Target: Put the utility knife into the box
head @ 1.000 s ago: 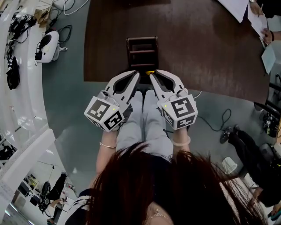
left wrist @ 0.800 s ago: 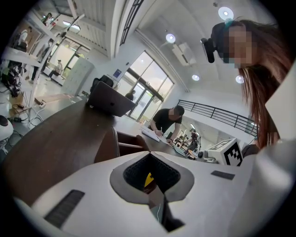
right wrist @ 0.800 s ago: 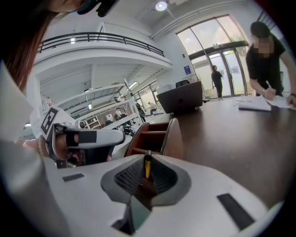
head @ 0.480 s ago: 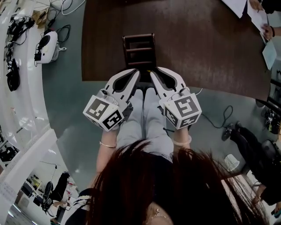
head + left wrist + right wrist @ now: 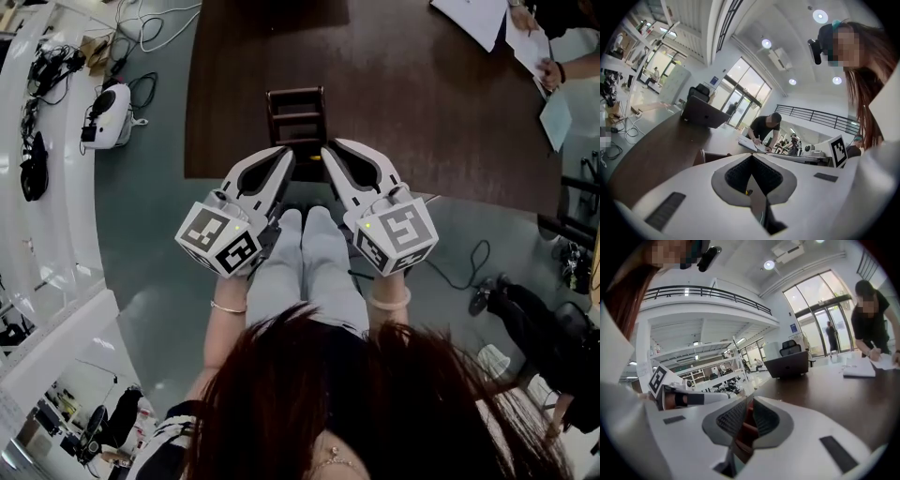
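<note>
White-shelled left tongs [image 5: 286,156] and right tongs [image 5: 328,154], dark grey ribbed pads [image 5: 738,176]. Black-and-white marker cubes [image 5: 221,241]. Long dark reddish hair [image 5: 309,398], pale grey trousers [image 5: 305,267], thin bracelet [image 5: 228,307], pale wristband [image 5: 387,302].

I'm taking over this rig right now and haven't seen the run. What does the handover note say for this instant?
Grippers: the left gripper has its jaws together with nothing gripped. A yellow speck shows past them, too small to name. The right gripper has its jaws together and is empty.
Things: the box sits at the near edge of the brown table, just beyond both gripper tips. The utility knife is not clearly in any view.
Done: cannot tell whether the knife is in the box.
Left: find the knife, check the box, and put it in if it's out.
</note>
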Action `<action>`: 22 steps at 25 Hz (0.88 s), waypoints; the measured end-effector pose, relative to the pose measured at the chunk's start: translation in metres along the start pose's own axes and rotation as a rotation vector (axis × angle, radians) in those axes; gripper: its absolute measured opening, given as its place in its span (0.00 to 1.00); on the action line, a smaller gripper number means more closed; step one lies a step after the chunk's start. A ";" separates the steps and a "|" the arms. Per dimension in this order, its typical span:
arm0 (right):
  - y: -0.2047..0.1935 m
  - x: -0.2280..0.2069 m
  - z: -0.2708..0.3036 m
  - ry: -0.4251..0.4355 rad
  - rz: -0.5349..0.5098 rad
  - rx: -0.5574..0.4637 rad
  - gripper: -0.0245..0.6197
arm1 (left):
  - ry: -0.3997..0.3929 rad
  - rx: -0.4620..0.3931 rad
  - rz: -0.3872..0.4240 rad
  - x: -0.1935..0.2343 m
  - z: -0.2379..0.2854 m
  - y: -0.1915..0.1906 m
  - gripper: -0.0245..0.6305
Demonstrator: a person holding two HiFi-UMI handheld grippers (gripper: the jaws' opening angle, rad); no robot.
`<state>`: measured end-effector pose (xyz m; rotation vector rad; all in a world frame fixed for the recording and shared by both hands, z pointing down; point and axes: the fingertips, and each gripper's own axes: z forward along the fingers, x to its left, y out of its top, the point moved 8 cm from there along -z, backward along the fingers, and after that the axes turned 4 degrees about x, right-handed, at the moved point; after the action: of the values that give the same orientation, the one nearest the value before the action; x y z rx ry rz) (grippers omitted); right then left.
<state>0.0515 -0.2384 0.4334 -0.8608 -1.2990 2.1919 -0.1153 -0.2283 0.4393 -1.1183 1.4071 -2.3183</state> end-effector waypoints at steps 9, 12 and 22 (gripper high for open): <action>0.066 0.026 -0.030 0.014 -0.118 -0.131 0.08 | -0.039 -0.119 0.108 -0.033 -0.022 0.060 0.04; 0.085 0.035 -0.034 0.025 -0.150 -0.175 0.06 | -0.051 -0.152 0.161 -0.039 -0.031 0.081 0.04; 0.116 0.055 -0.057 0.036 -0.236 -0.235 0.06 | -0.070 -0.256 0.284 -0.065 -0.050 0.120 0.04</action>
<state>0.0458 -0.2208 0.2941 -0.7821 -1.5764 1.8605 -0.1292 -0.2232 0.2941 -0.9752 1.7453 -1.9278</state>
